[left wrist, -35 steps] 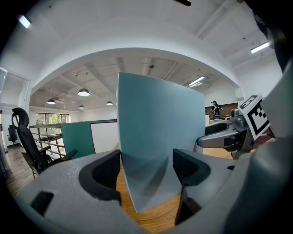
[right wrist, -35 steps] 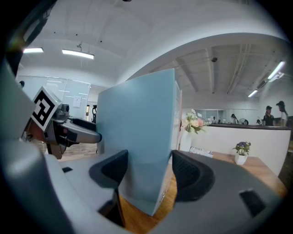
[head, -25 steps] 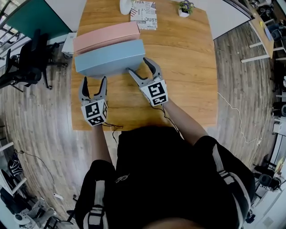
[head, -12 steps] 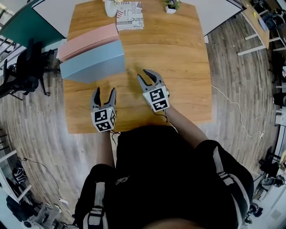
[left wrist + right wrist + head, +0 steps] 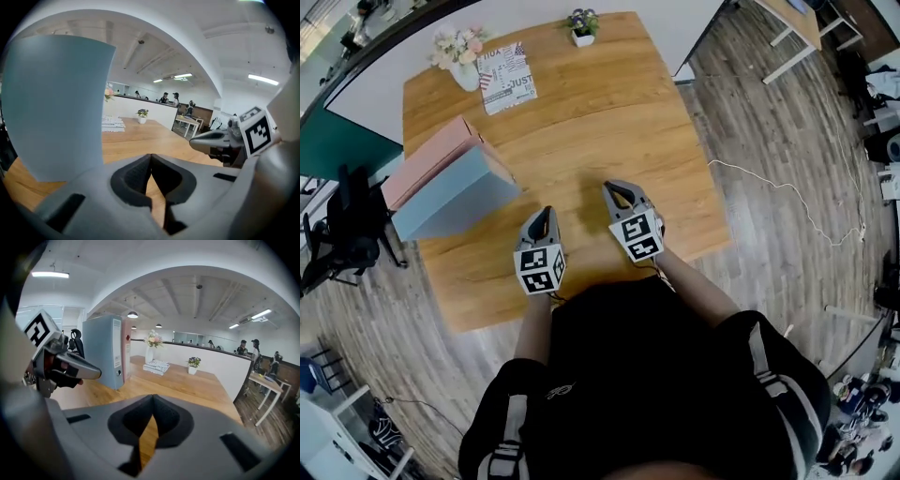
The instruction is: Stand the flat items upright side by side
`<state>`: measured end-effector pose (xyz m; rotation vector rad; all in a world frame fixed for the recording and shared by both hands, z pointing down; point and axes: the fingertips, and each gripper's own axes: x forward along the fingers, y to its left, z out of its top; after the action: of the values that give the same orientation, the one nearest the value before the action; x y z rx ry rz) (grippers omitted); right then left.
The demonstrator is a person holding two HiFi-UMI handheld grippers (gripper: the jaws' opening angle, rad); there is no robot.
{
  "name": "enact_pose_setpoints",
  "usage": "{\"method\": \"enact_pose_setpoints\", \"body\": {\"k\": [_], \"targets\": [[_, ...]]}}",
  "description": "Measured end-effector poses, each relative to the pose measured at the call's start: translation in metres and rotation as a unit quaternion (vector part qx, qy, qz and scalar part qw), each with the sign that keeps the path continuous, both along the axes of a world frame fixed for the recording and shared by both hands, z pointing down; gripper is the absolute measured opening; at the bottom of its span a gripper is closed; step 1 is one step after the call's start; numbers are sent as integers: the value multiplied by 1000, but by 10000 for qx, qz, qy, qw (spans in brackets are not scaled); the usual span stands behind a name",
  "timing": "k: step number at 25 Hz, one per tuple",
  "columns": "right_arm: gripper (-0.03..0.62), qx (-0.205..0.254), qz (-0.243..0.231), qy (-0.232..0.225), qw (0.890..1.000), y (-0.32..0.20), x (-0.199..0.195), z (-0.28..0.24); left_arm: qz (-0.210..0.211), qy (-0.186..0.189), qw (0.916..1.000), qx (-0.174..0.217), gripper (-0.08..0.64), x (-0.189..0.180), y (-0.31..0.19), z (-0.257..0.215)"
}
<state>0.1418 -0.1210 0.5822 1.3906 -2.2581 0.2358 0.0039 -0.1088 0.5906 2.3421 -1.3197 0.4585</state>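
A blue binder (image 5: pixel 455 197) and a pink binder (image 5: pixel 427 167) stand upright side by side at the left of the wooden table (image 5: pixel 609 112). The blue one is nearer to me, the pink one right behind it. My left gripper (image 5: pixel 542 217) is shut and empty near the table's front edge, right of the blue binder. My right gripper (image 5: pixel 617 190) is shut and empty beside it. In the left gripper view the blue binder (image 5: pixel 56 103) fills the left side. The right gripper view shows the blue binder (image 5: pixel 103 350) and the pink binder (image 5: pixel 126 348) spine on.
A stack of magazines (image 5: pixel 506 77), a vase of flowers (image 5: pixel 461 56) and a small potted plant (image 5: pixel 581 26) sit at the table's far edge. A black office chair (image 5: pixel 347 234) stands on the floor at the left. A cable (image 5: pixel 769 178) lies on the floor at the right.
Both grippers have gone from open to shut. They have drawn back from the blue binder toward the table's front edge. The binders stay upright.
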Motion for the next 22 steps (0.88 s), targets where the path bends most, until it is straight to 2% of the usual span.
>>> {"method": "enact_pose_setpoints", "body": {"k": [3, 6, 8, 12, 17, 22], "targets": [[5, -23, 8, -7, 10000, 10, 26, -10, 241, 255, 9993, -121, 8, 35, -5, -18], [5, -60, 120, -98, 9999, 15, 47, -18, 512, 260, 9982, -191, 8, 62, -10, -23], [5, -28, 294, -216, 9993, 15, 60, -26, 536, 329, 9979, -168, 7, 75, -14, -34], [5, 449, 452, -342, 9974, 11, 79, -74, 555, 352, 9965, 507, 6, 100, -29, -90], [5, 1152, 467, -467, 9912, -1, 95, -145, 481, 497, 9896, 1263, 6, 116, -46, -158], [5, 1714, 416, -647, 9822, -5, 99, -208, 313, 553, 9735, 2198, 6, 113, -46, -233]]}}
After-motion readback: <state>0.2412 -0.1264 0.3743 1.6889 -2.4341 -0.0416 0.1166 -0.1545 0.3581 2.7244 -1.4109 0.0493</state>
